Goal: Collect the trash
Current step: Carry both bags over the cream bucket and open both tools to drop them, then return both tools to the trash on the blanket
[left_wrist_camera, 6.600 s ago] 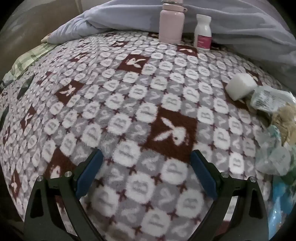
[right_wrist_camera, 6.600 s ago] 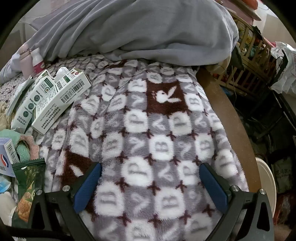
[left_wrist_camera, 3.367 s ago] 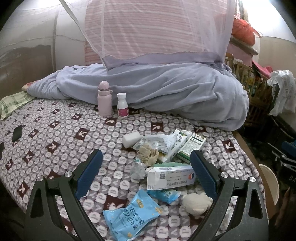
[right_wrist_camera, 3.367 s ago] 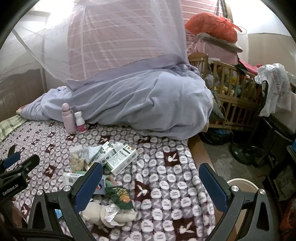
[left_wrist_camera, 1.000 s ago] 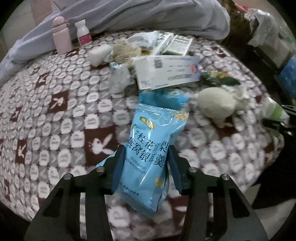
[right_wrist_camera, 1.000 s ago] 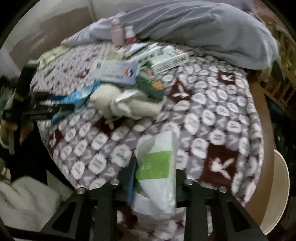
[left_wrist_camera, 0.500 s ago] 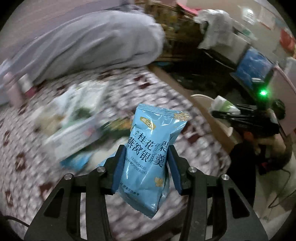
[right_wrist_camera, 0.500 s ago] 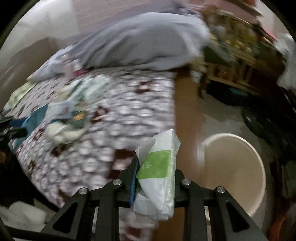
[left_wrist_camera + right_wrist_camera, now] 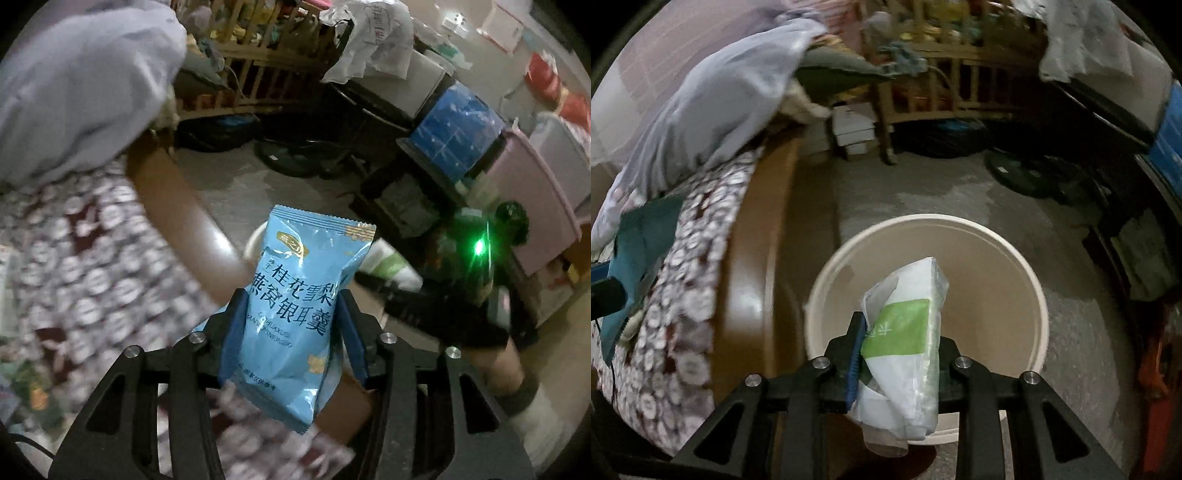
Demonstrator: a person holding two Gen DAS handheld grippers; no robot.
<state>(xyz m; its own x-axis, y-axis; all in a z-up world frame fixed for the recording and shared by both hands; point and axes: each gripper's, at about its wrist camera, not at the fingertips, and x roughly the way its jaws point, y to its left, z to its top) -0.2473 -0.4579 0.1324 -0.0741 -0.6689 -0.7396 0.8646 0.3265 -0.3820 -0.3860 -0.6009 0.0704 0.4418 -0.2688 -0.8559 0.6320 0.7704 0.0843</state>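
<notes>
My left gripper (image 9: 291, 325) is shut on a blue snack packet (image 9: 299, 310) with Chinese print and holds it in the air past the bed's edge. My right gripper (image 9: 897, 343) is shut on a white and green plastic wrapper (image 9: 905, 339) and holds it directly above the open cream bucket (image 9: 1030, 288) on the floor. In the left wrist view the bucket's rim (image 9: 255, 240) peeks out behind the packet, and the right gripper with its green light (image 9: 476, 251) is at the right.
The bed with the patterned blanket (image 9: 683, 295) and brown wooden edge (image 9: 753, 266) is at the left. A grey quilt (image 9: 74, 81) lies on it. A wooden crib (image 9: 942, 74), a fan base (image 9: 1023, 173) and storage boxes (image 9: 454, 133) crowd the floor beyond.
Both grippers have swung right, away from the bed toward the floor. The right gripper with the wrapper now hangs over the bucket. Both holds are unchanged.
</notes>
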